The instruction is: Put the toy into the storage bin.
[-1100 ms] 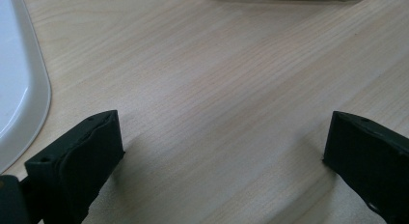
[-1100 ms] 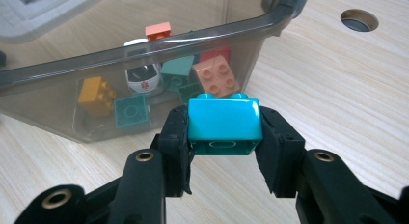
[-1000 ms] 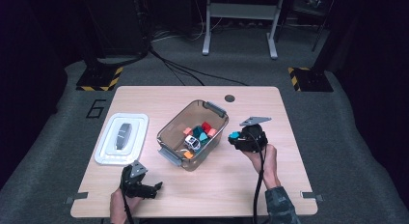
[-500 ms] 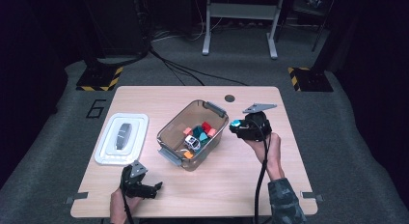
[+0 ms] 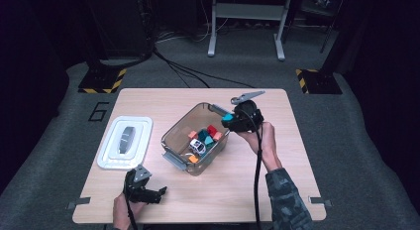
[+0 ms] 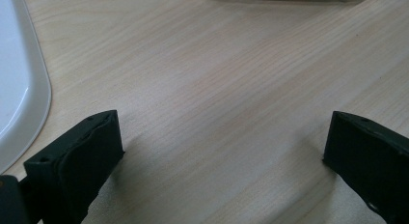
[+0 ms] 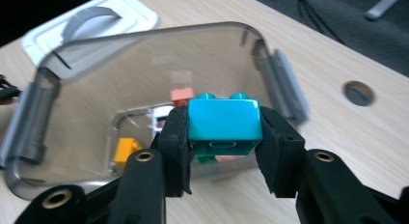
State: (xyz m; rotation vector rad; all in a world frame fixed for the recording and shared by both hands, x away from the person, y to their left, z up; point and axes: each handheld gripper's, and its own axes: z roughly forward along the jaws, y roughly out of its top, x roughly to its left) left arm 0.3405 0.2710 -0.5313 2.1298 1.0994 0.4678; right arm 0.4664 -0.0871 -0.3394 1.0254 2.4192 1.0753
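A turquoise two-stud brick point(image 7: 224, 124) is clamped between the jaws of my right gripper point(image 7: 224, 137), which is shut on it. In the high view that right gripper point(image 5: 231, 120) hangs over the right rim of the clear plastic bin point(image 5: 174, 133) with the turquoise brick point(image 5: 227, 117) at its tip. Inside the bin lie several coloured bricks point(image 5: 212, 133) and a small white toy car point(image 5: 197, 146). My left gripper point(image 5: 153, 194) rests near the table's front edge, left of centre. Its jaws stand wide apart over bare wood, so the left gripper point(image 6: 222, 151) is open and holds nothing.
The bin's white lid point(image 5: 125, 142) with a grey handle lies flat to the bin's left; its edge point(image 6: 19, 89) shows beside my left jaw. A round hole point(image 7: 358, 92) in the tabletop sits beyond the bin. Dark floor, cables and a metal stand surround the wooden table point(image 5: 277, 175).
My right gripper has risen with the turquoise brick and moved from beside the bin's right wall to above its rim. The left gripper has stayed put.
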